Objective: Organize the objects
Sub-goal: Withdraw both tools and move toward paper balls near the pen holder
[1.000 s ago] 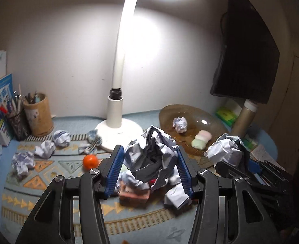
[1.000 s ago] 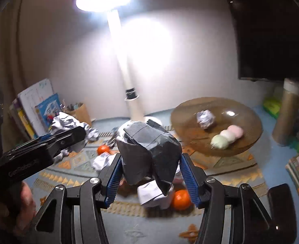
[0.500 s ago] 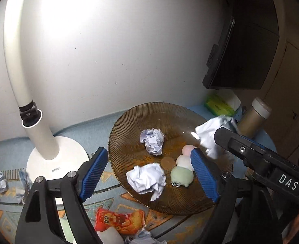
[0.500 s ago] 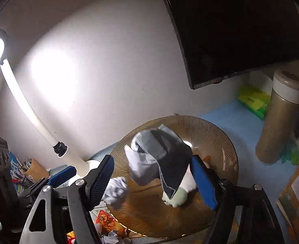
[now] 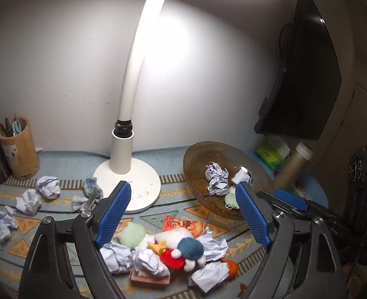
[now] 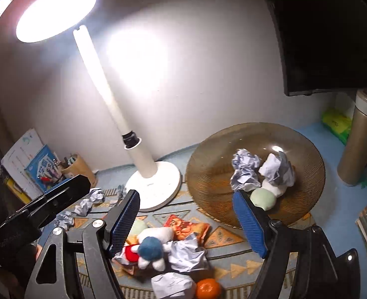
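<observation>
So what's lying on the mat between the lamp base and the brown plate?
Nothing: in the right wrist view that strip of patterned mat between the lamp base and the brown plate is bare.

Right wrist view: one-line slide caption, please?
Open right gripper hovers above toy clutter on patterned mat; round amber glass plate holds crumpled white paper balls.

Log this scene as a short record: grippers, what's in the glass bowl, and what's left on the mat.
left gripper: open, empty
right gripper: open, empty
glass bowl: two crumpled paper balls, green squishy toy, white squishy toy
mat: plush toy, snack packet, tangerine, more paper balls
lamp: on
</observation>
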A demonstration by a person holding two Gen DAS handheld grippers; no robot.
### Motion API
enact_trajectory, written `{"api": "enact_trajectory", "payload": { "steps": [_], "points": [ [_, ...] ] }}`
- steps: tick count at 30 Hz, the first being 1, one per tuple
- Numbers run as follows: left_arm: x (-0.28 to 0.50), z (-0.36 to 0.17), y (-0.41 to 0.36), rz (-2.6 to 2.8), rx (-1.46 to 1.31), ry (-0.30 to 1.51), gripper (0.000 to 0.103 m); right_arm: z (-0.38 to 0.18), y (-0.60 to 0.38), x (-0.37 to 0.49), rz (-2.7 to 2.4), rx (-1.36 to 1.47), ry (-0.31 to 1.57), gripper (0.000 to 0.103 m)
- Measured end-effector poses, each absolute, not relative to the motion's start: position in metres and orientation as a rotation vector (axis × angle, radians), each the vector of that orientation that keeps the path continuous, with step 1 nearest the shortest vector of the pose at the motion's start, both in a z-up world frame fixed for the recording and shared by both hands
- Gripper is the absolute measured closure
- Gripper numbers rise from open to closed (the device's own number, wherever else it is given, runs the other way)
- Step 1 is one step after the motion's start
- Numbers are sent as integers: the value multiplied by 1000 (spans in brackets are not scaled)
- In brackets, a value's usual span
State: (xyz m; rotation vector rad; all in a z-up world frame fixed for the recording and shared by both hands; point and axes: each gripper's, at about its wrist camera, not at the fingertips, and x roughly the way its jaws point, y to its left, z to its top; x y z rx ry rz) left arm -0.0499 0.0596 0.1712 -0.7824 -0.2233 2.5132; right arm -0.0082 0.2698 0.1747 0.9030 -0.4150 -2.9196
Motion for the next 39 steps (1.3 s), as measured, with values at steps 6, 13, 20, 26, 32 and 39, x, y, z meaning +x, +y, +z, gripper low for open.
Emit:
{"api": "enact_trajectory", "payload": {
  "steps": [6, 13, 20, 26, 32, 39],
  "points": [
    [15, 143, -37, 2811, -714, -339, 1, 164, 188, 35, -2786, 789, -327, 24],
    [32, 51, -97, 3057, -1022, -352, 2, 81, 91, 17, -2663, 1022, -120, 16],
    [37, 38, -116, 3132, -1017, -397, 3, 43, 70, 3, -2687, 1087, -13, 16],
    [37, 37, -109, 3135, -1050, -325, 3, 29, 73, -12, -2720, 1219, -10, 16],
    [37, 36, -112, 3129, -1063, -346, 3, 27, 74, -13, -2713, 1239, -19, 16],
    [38, 37, -114, 3126, -1067, -370, 3, 28, 71, -12, -2712, 1236, 11, 16]
  ]
}}
